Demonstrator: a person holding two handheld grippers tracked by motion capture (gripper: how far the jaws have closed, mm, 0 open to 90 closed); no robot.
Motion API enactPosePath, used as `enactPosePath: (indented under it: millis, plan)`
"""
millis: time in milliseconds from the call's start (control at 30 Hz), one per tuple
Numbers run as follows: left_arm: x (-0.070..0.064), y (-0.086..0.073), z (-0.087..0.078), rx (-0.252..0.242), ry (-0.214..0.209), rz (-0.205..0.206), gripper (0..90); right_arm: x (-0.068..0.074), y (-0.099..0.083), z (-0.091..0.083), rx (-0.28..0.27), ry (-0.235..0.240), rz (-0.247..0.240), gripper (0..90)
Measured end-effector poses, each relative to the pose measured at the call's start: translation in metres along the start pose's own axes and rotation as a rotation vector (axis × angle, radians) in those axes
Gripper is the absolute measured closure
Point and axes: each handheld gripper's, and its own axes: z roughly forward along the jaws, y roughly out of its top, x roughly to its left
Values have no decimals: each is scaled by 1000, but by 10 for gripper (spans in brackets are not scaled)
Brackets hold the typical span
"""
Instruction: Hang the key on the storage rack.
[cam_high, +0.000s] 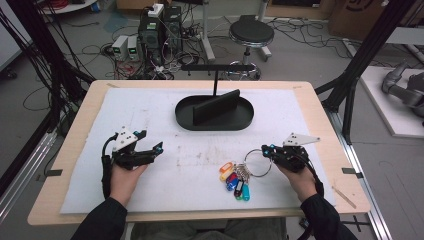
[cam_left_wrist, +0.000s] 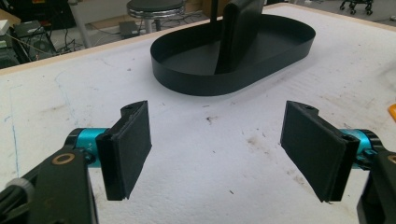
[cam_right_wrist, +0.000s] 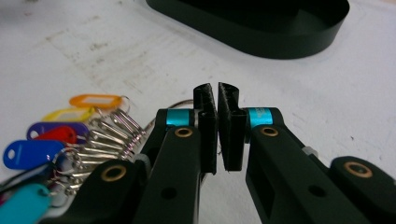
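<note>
Black pads fill the foreground of the right gripper view, where we see our right gripper (cam_right_wrist: 215, 100) with its fingers (cam_right_wrist: 206, 116) drawn together, a hairline gap between the pads. A thin arc of the big key ring (cam_right_wrist: 180, 103) runs behind them toward the pads, and the high view puts the ring (cam_high: 258, 163) right at the tips, so we judge the fingers are pinched on its wire, though the contact itself is hidden. Gripping the ring rather than a tag makes sense to us: the ring carries the whole bunch, and it is the part that could slip over a hook.

On the ring hang the coloured tags (cam_high: 233, 180), fanned out flat on the white mat (cam_high: 150, 115) that covers the table (cam_high: 75, 130), just left of our right hand (cam_high: 300, 182). Nothing is lifted yet, as far as we can tell.

Our left gripper (cam_high: 150, 150) sits well apart on the other side of the mat with its fingers (cam_left_wrist: 128, 149) spread wide and nothing between them, aimed at the black oval tray (cam_left_wrist: 261, 70). We read it as waiting. That tray (cam_high: 214, 125) lies at the far middle of the mat, an upright black slab (cam_high: 216, 106) standing in it and a T-shaped stand (cam_high: 216, 67) rising just behind, likely where the keys are meant to hang.
</note>
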Motion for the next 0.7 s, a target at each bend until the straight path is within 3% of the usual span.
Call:
enactPosePath:
  millis: [133, 700]
  plan:
    - [-1, 1, -1, -1, 4, 1, 245, 7, 4, -1, -33, 7, 2, 876]
    - [-1, 0, -1, -2, 3, 4, 244, 15, 8, -2, -70, 34, -8, 873]
